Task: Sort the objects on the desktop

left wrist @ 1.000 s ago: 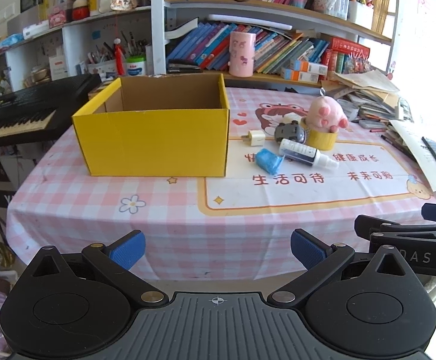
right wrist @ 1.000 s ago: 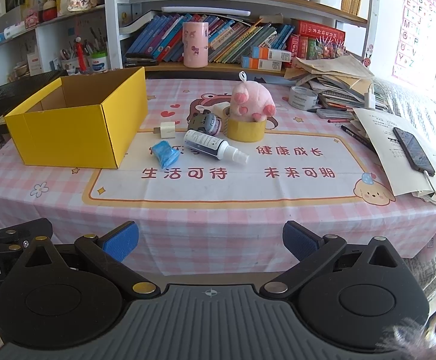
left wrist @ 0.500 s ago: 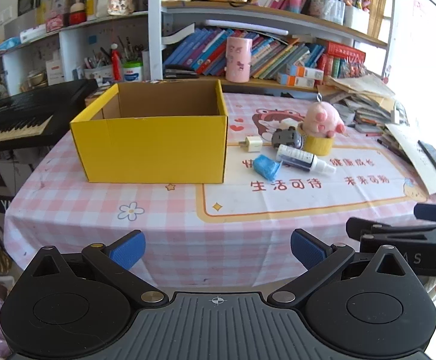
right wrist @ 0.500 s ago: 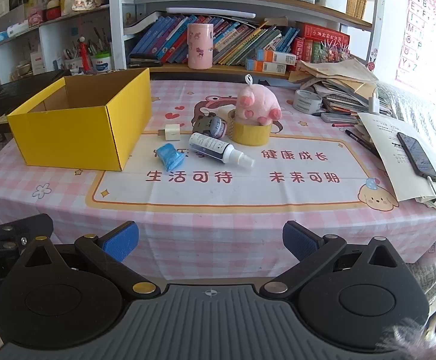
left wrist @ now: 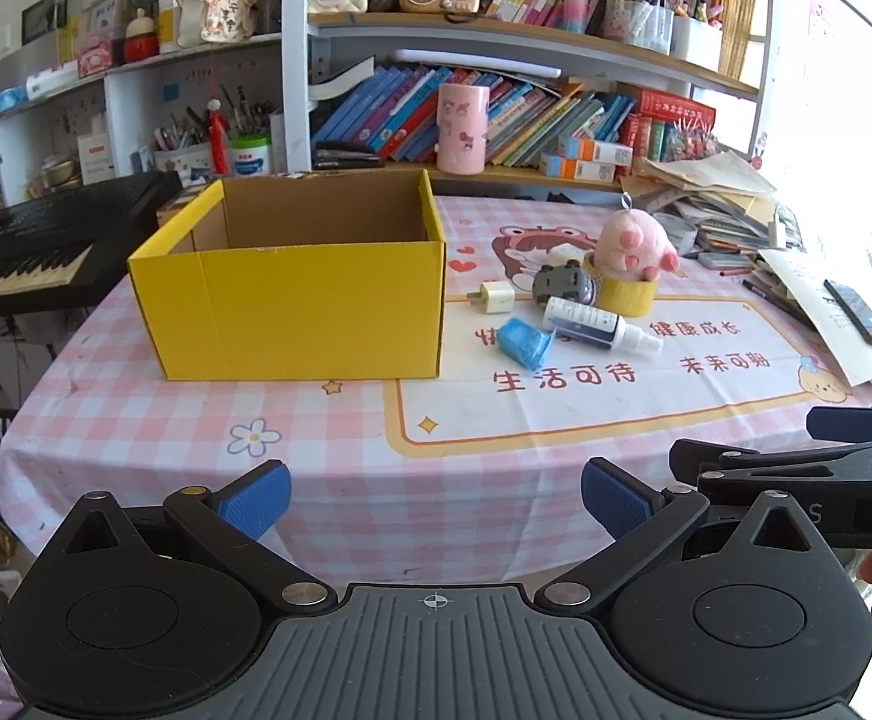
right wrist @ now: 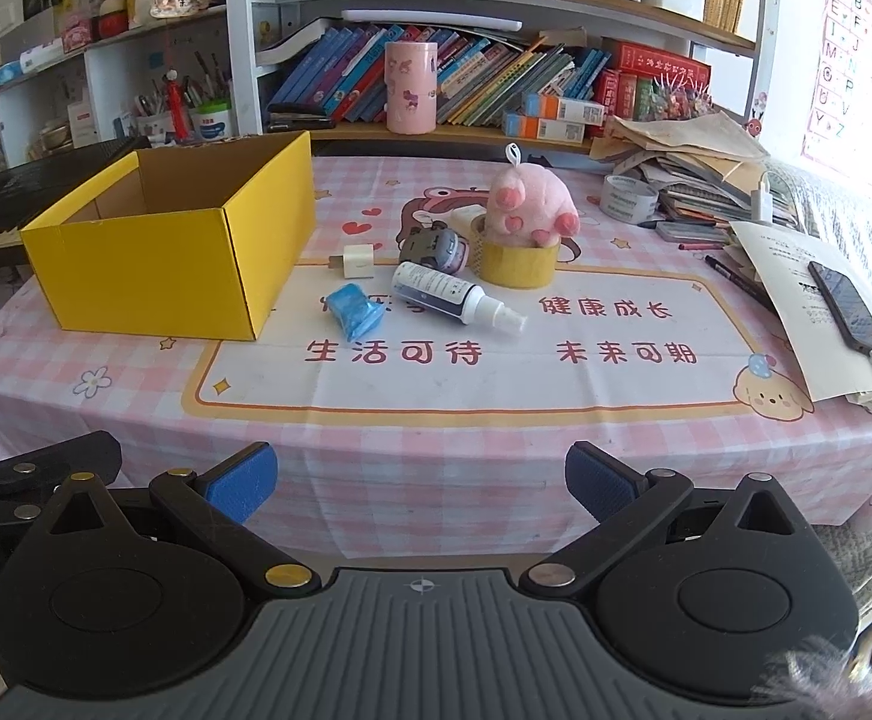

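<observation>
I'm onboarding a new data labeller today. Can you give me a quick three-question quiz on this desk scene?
1. True or false: the yellow box already holds the spray bottle.
2. What does the pink plush sit on?
3. Which gripper is shut: A left gripper, B right gripper, C neither?

Key: 1 false, the bottle lies on the table. 2 The yellow tape roll. 3 C.

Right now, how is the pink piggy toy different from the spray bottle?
The pink piggy toy is soft and fuzzy; the spray bottle is hard and smooth. The piggy sits up on the yellow tape roll; the bottle lies flat on its side on the mat. The piggy is round; the bottle is long and thin. Both are outside the yellow box.
</observation>
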`<state>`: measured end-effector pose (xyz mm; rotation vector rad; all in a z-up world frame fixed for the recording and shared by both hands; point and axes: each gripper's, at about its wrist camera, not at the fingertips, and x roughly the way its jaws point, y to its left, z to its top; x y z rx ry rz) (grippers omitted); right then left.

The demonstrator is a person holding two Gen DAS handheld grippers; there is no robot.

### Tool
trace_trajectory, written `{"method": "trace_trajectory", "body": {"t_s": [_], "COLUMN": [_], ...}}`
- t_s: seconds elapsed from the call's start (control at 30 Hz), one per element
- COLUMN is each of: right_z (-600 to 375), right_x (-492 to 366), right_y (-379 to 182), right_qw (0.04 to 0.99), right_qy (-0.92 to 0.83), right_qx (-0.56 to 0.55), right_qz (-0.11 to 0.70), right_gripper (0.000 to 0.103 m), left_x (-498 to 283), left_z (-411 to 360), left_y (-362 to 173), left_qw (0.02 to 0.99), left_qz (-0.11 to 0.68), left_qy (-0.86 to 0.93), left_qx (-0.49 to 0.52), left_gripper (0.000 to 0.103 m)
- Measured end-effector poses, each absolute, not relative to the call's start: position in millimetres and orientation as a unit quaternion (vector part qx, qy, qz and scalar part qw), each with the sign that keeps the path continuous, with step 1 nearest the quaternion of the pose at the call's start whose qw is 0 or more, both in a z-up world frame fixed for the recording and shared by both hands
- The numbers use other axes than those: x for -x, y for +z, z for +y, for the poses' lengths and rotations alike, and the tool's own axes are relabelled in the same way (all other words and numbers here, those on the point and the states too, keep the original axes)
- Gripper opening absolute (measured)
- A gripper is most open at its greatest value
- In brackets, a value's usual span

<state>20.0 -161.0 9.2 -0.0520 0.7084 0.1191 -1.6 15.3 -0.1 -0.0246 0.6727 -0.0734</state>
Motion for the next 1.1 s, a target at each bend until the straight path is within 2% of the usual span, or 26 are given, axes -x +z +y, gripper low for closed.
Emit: {"method": "trace_trajectory", "body": {"t_s": [0.9,1.1], "right_z": [-159.4,-157.4], "right_x": [-19.8,-16.4], "right_y": [10.6,11.6], "right_qw": [0.944,0.949], "right_qy": [0.071,0.063], "right_qx": [0.028,0.036], "right_qz": [0.32,0.307], "right_gripper": [0.102,0.103], "left_x": [-8.2,-9.2], "left_z": [26.3,30.6], "left_y": [-8.5,-5.0], "left_qw": [0.931,0.937], "left_qz": [0.366,0.349], "left_qy": [-0.009,-0.003], "left_qx": [0.005,0.016], "left_gripper": [0.103,0.103]}}
